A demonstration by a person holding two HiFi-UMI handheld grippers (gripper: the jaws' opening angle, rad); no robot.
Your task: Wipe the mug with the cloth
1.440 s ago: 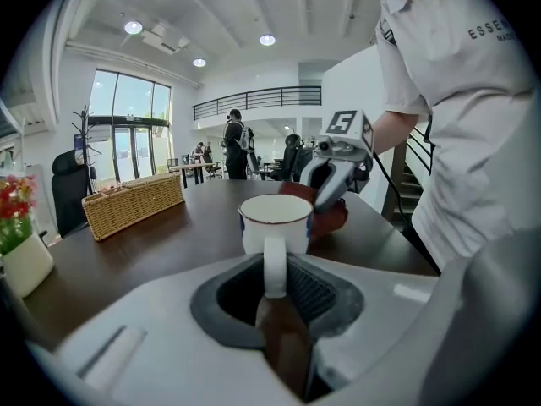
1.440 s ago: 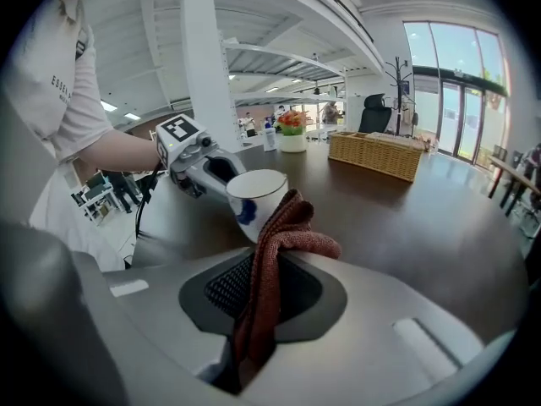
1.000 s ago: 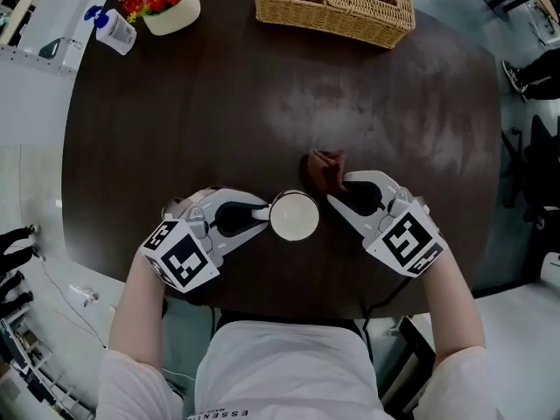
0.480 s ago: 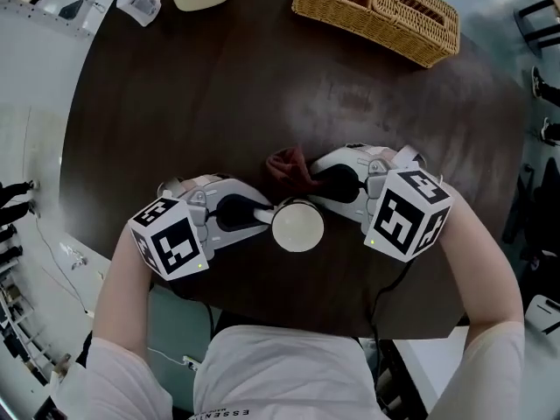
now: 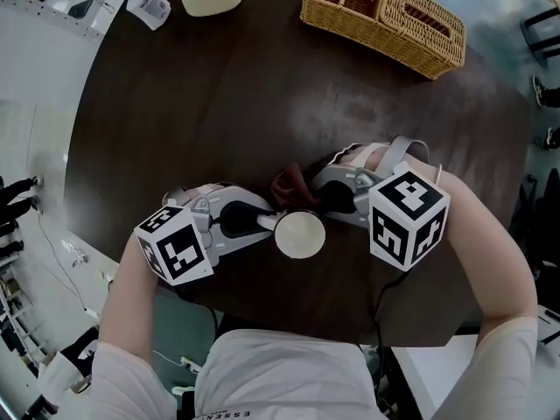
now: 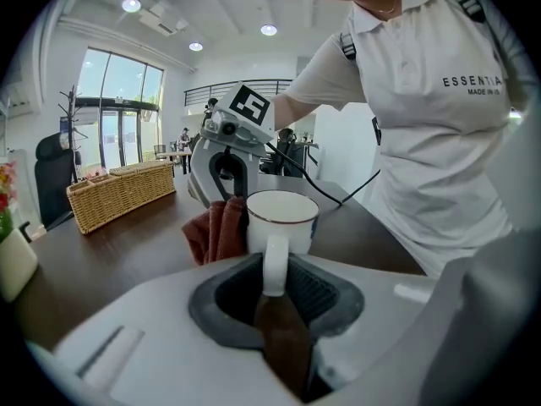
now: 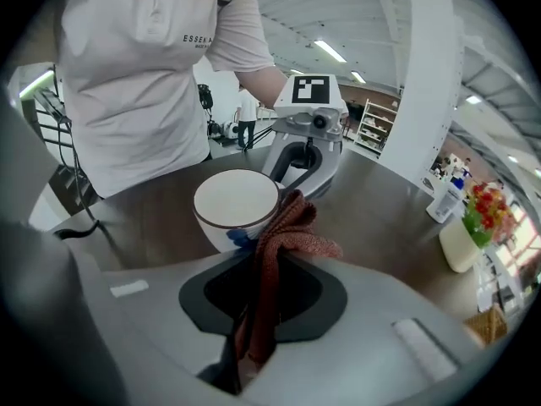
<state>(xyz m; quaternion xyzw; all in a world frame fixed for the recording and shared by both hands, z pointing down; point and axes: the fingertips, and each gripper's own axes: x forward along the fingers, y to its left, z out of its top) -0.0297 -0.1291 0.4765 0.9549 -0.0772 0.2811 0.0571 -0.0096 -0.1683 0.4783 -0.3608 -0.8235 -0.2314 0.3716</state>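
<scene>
Left gripper (image 6: 275, 284): jaws shut tight on the mug (image 6: 283, 220) handle, pinning it upright on the table (image 5: 201, 112). Right gripper (image 7: 258, 290): jaws closed on the cloth (image 7: 283, 227), its bunched end pressed to the mug's wall on the side away from the person. So this is the wipe itself, cloth on mug. Next, I'd say: drag the cloth round wall and rim while the left braces against tipping. The basket (image 5: 385, 11) sits well beyond the mug, out of play.

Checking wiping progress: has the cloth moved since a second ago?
Yes. The cloth, held in the right gripper, has gone leftward round the far side of the mug.
</scene>
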